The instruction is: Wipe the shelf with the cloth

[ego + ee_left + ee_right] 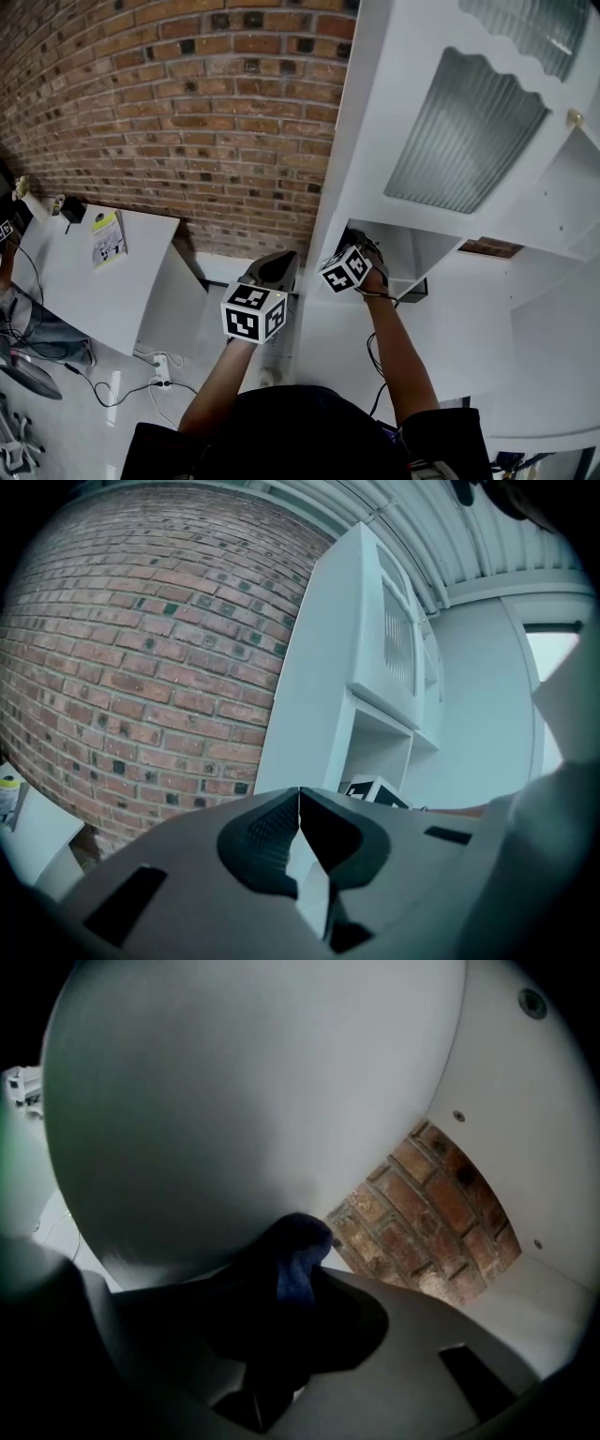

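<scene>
Right gripper (pixel 302 1277) jaws around cloth (pixel 298 1239)

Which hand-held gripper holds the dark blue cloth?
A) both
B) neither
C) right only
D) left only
C: in the right gripper view the cloth is clamped between the jaws of the right hand-held gripper; the left hand-held gripper is shut on nothing.

No word, number or brand can be read anywhere. Left of the tall white cabinet (pixel 389 112), a yellow-and-white printed leaflet (pixel 108 239) lies on a white table (pixel 66 281) (its lettering and black square code are too small to make out). In front of the cabinet, one white marker cube (pixel 253 314) and its twin (pixel 345 269) bear only black square patterns, no letters.
</scene>
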A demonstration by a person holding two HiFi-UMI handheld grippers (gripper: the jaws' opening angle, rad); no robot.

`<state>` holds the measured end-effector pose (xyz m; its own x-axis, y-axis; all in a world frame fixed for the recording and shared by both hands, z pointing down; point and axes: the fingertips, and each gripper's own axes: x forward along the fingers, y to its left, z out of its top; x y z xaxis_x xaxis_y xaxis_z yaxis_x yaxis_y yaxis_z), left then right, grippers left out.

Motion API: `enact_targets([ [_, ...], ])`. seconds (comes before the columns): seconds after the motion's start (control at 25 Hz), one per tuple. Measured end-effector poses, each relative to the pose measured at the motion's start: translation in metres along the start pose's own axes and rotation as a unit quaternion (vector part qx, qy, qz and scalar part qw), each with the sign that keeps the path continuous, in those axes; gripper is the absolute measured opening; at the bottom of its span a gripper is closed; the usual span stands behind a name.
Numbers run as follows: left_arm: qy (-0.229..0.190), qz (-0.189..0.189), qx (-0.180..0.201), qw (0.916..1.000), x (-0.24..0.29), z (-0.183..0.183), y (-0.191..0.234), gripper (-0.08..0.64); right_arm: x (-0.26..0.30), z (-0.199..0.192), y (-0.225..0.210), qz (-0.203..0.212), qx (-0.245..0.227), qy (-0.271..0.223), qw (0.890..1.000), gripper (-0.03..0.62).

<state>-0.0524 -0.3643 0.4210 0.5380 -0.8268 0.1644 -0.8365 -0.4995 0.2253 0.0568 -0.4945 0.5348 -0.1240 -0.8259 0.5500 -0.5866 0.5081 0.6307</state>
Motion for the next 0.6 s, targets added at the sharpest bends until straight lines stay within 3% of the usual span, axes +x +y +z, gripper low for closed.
enact_targets([
  [0.6, -0.001, 0.004, -0.002, 1.0, -0.0032, -0.0001, 0.0022, 0.017, 0.0068, -0.0031, 0.0025, -0.001, 0.01, -0.001, 1.0, 0.086],
])
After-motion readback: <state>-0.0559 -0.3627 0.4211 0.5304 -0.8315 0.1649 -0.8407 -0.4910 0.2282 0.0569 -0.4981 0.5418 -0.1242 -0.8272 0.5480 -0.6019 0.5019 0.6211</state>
